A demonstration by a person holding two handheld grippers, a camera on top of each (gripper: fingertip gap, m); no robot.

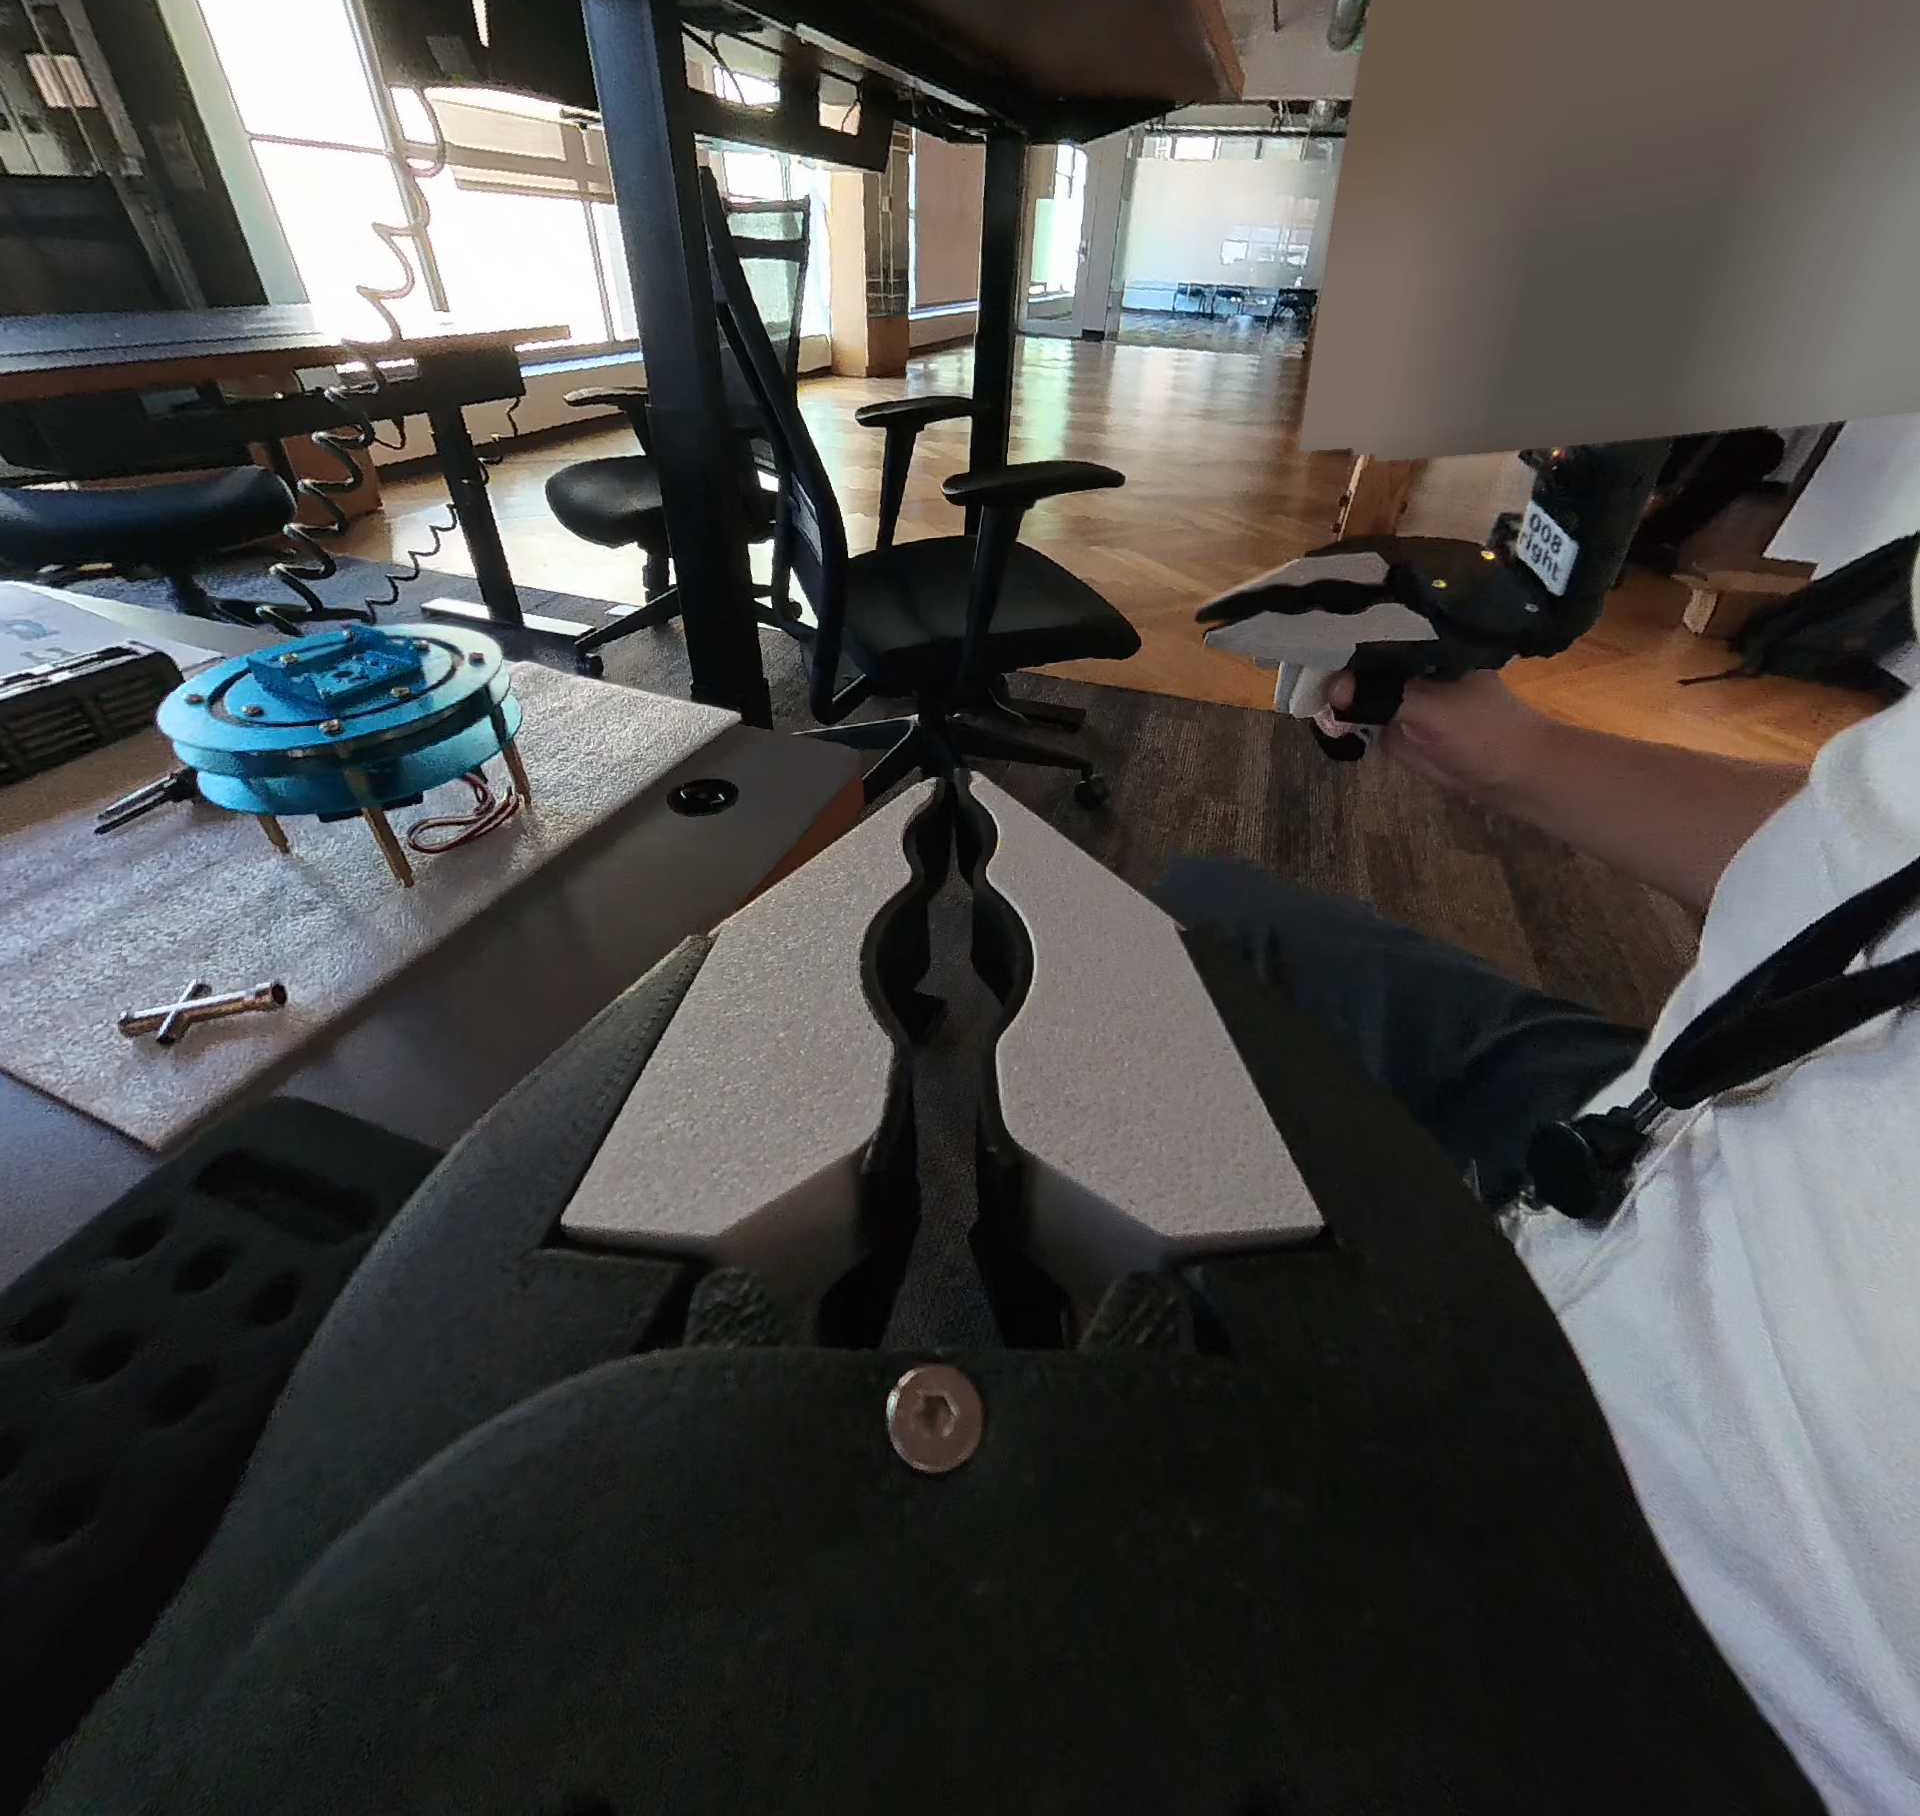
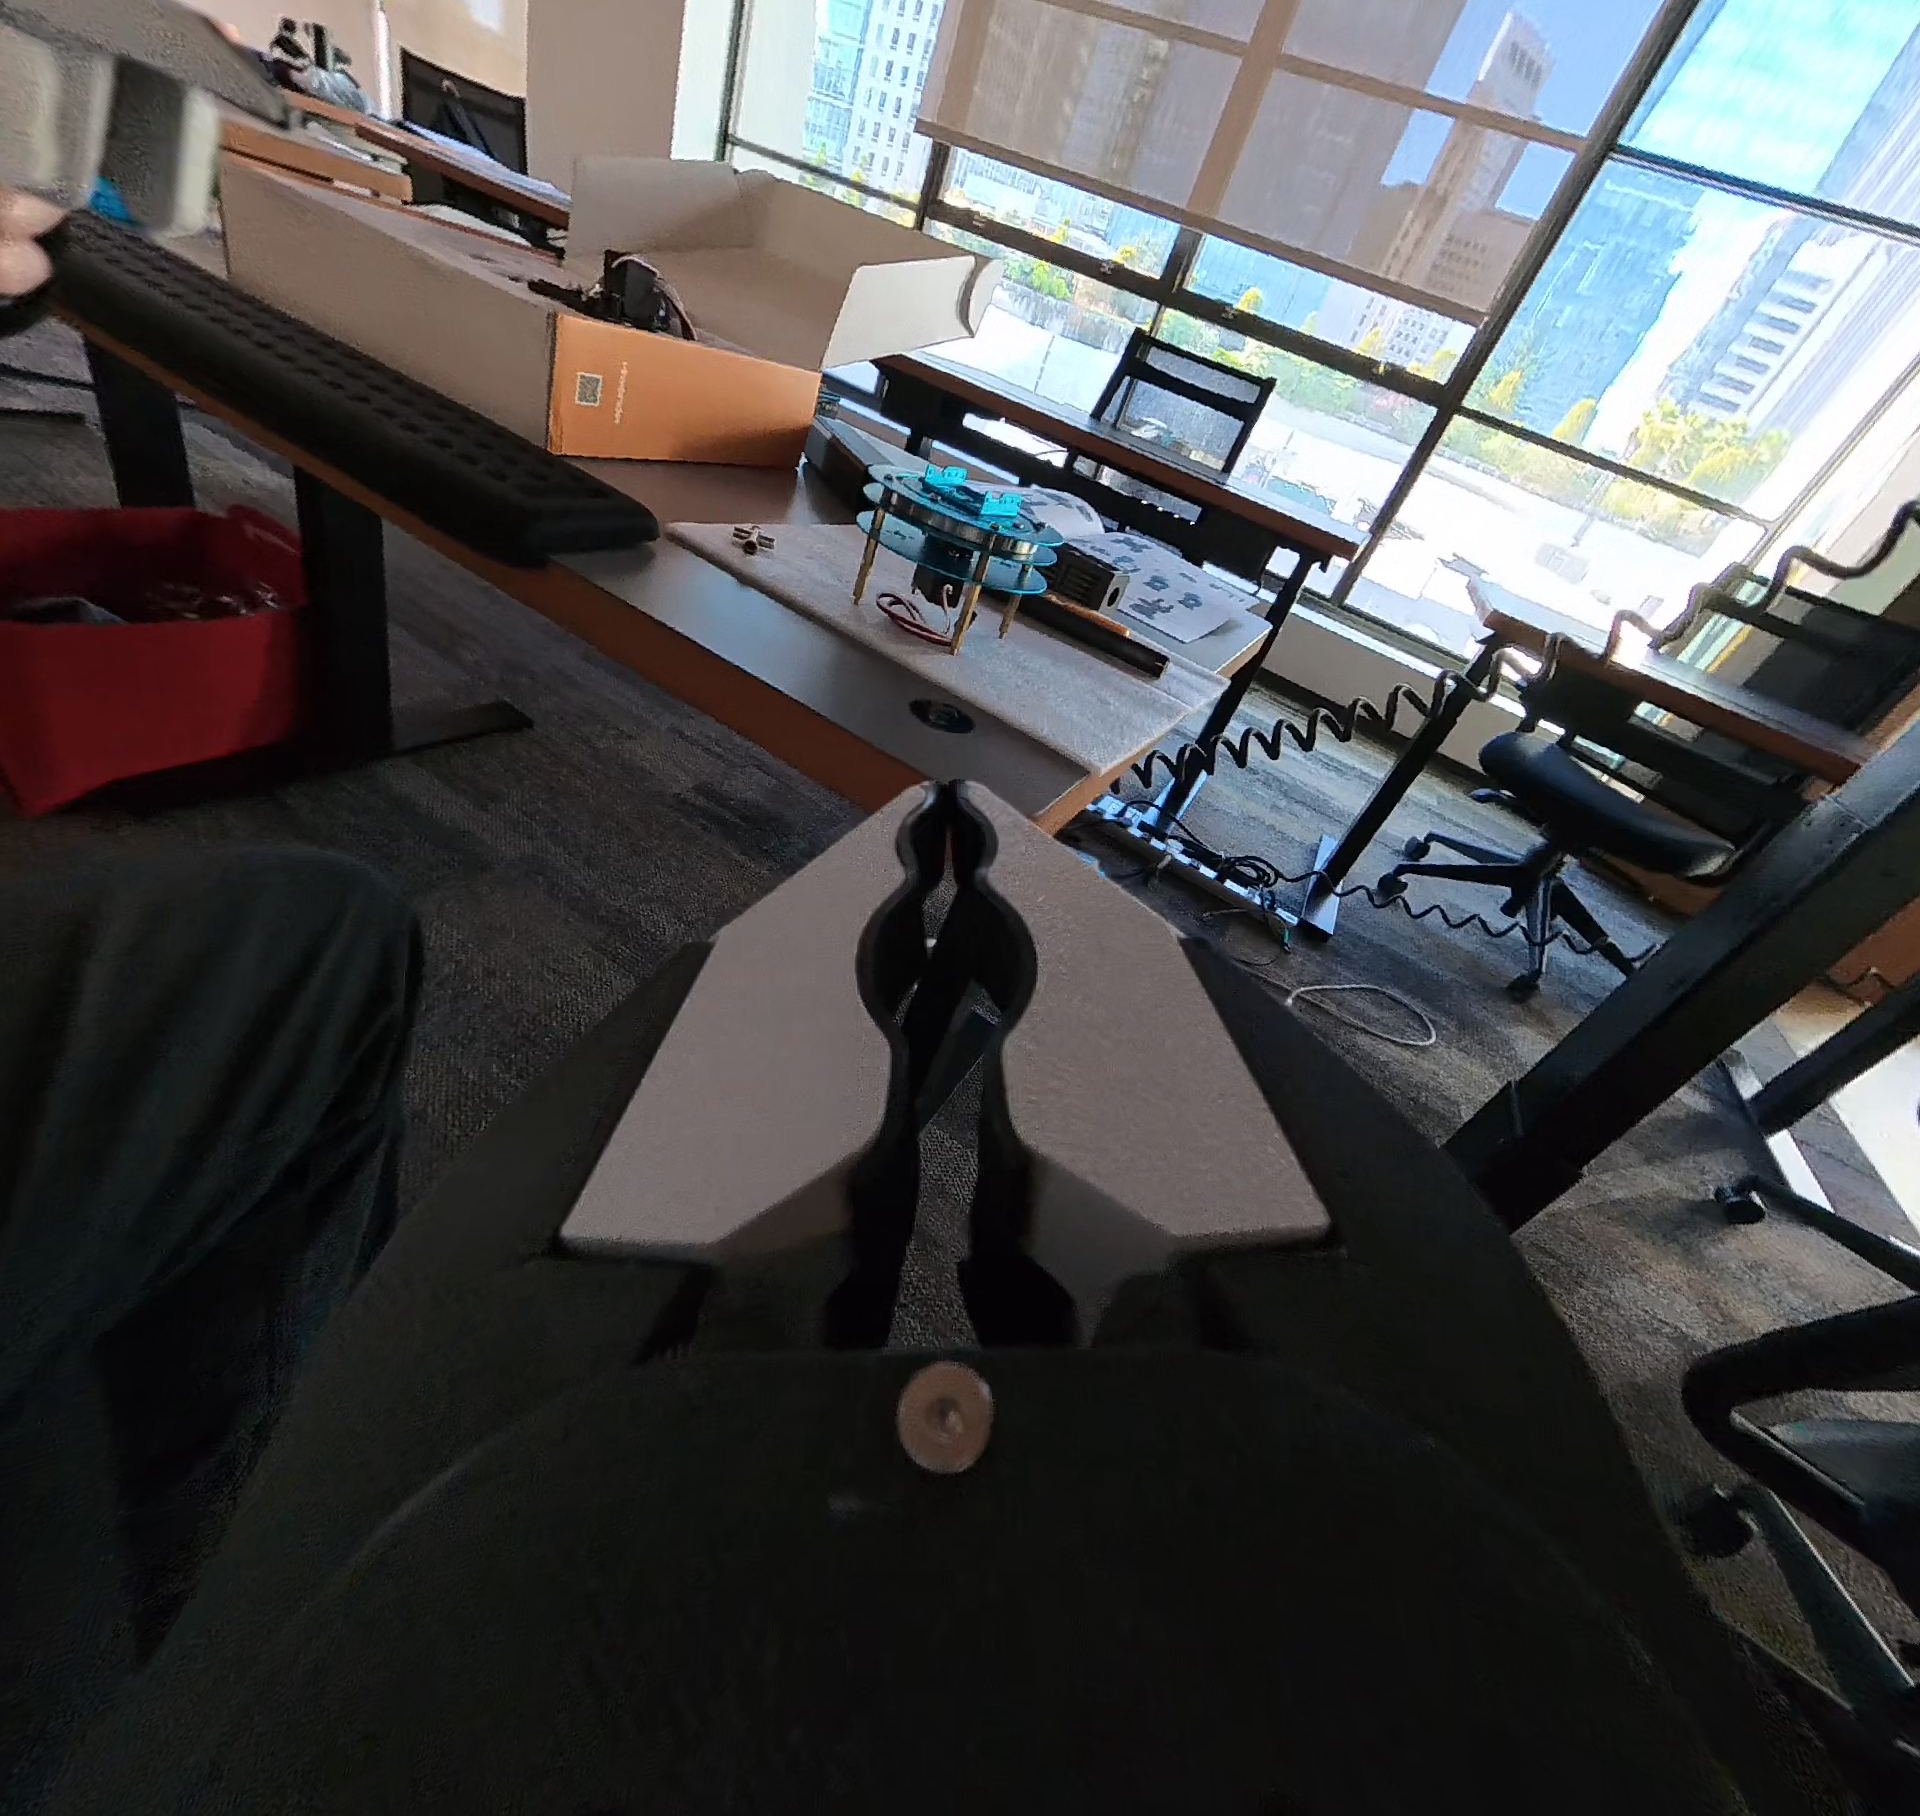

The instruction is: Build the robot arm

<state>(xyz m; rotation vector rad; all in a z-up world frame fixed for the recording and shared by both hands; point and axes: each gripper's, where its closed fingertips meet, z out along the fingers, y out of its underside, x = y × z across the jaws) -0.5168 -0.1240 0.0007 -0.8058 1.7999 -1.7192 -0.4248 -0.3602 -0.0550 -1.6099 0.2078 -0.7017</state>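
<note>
My left gripper (image 1: 952, 787) is shut and empty, held past the near edge of the desk (image 1: 582, 945). My right gripper (image 2: 950, 798) is shut and empty, held off the desk's edge above the carpet; it also shows in the left wrist view (image 1: 1216, 618), held in a hand. A blue round layered metal assembly (image 1: 338, 722) on brass standoffs stands on a grey felt mat (image 1: 208, 925), with red and white wires under it; it also shows in the right wrist view (image 2: 956, 530). A metal cross wrench (image 1: 203, 1010) lies on the mat to the left of my left gripper.
A black perforated pad (image 2: 343, 405) and an open cardboard box (image 2: 582, 312) lie on the desk. A black office chair (image 1: 935, 582) stands beyond the desk. A red bin (image 2: 135, 644) sits on the carpet. A person in a white shirt (image 1: 1766, 1247) is at the right.
</note>
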